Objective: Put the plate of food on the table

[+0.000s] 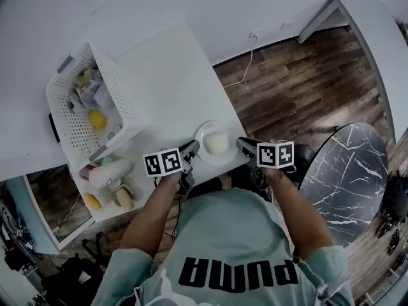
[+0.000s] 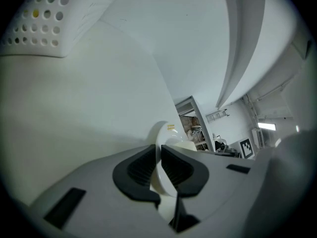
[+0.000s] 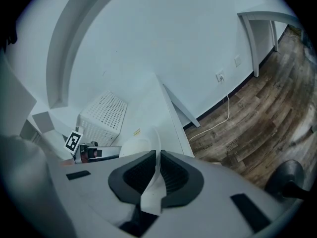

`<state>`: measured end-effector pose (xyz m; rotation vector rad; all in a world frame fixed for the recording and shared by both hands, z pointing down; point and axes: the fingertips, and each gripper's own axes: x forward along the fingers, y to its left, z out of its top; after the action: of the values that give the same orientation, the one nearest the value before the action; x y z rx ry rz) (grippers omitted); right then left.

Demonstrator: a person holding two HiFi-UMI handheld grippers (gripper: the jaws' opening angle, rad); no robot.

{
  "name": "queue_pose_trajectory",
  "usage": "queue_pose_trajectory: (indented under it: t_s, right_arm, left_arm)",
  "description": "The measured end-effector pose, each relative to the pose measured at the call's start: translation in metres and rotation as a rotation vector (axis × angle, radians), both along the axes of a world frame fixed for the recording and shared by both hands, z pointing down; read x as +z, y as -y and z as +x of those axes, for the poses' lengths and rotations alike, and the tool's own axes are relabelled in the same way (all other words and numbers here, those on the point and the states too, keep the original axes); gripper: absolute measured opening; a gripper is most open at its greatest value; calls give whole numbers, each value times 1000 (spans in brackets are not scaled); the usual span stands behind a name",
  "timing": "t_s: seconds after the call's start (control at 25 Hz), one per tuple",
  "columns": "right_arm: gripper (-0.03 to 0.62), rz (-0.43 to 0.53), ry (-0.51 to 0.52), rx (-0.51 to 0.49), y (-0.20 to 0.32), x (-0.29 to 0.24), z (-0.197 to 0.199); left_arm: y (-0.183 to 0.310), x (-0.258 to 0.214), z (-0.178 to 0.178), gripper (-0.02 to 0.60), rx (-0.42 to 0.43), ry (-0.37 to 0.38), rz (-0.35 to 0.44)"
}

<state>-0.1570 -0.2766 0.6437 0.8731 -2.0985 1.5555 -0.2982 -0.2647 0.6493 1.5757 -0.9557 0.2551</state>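
A white plate [image 1: 204, 132] with a pale mound of food [image 1: 218, 144] rests on the near edge of the white table [image 1: 172, 62]. My left gripper [image 1: 192, 149] holds the plate's left rim, and the left gripper view shows both pads closed on the thin plate [image 2: 167, 137] edge at the left gripper [image 2: 159, 165]. My right gripper [image 1: 243, 145] grips the opposite rim. In the right gripper view the plate [image 3: 136, 145] rim stands pinched between the pads of the right gripper [image 3: 158, 170]. The plate sits level between the two.
A white perforated basket [image 1: 121, 94] with several items stands on the table to the left, also seen as the basket [image 3: 104, 114]. Below it a shelf [image 1: 95, 199] carries small objects. A dark marble round table [image 1: 350, 171] stands on the wooden floor at right.
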Motion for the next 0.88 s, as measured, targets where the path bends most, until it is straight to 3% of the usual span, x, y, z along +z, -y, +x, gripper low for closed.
queue_pose_trajectory:
  t_s: [0.52,0.88]
  right_arm:
    - [32,52,-6,105,-12,-29,3]
    - [32,98,-54,312,-37,-53,48]
  left_arm:
    - [-10,-37,1,31,-17,-130,54]
    - [-17,-68,46,23,131,-237,92]
